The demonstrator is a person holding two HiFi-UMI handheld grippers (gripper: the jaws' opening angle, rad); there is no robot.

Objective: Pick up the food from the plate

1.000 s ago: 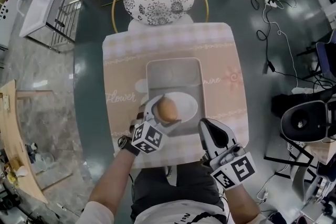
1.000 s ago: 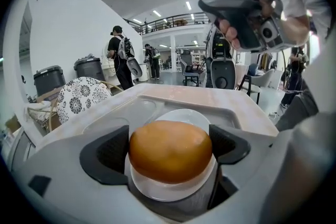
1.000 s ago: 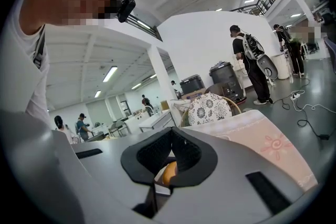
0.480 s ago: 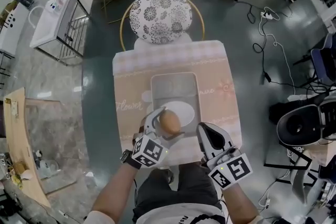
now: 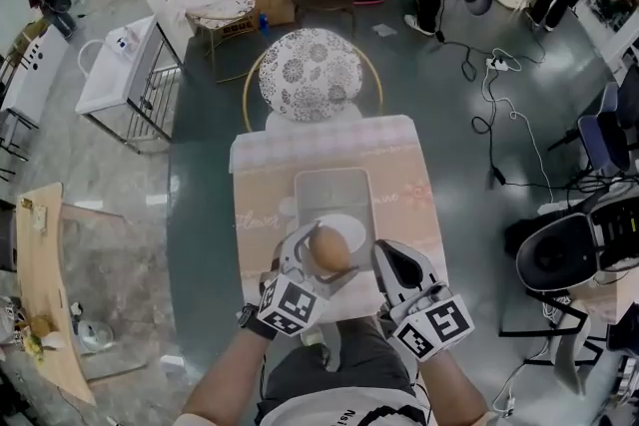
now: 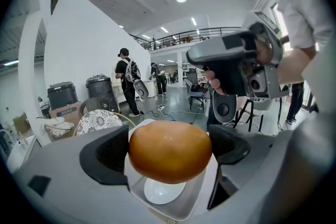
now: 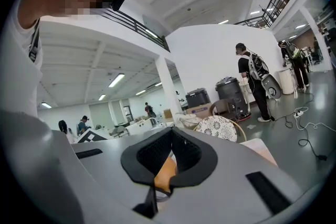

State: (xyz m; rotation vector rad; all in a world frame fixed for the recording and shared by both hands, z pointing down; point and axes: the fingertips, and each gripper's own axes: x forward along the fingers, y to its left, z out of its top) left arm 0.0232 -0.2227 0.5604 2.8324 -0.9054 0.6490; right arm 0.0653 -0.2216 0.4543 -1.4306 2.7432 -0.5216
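Patterned round chair (image 5: 315, 75) behind cloth-covered table (image 5: 262, 158) on glossy grey floor (image 5: 200, 214).

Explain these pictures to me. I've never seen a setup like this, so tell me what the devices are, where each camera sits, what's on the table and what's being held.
There is no robot here. A person holds a two-jaw tool in each hand.

The head view comes from a camera on the person's head, looking down. The other two views come from cameras riding on each tool, looking along its jaws.

Below stands a table with a pinkish cloth. On it is a grey tray holding a white plate. A chair with a patterned cushion stands beyond.

The left hand-held gripper clamps a round brown bun above the plate. The right hand-held gripper has its jaws together and holds nothing.
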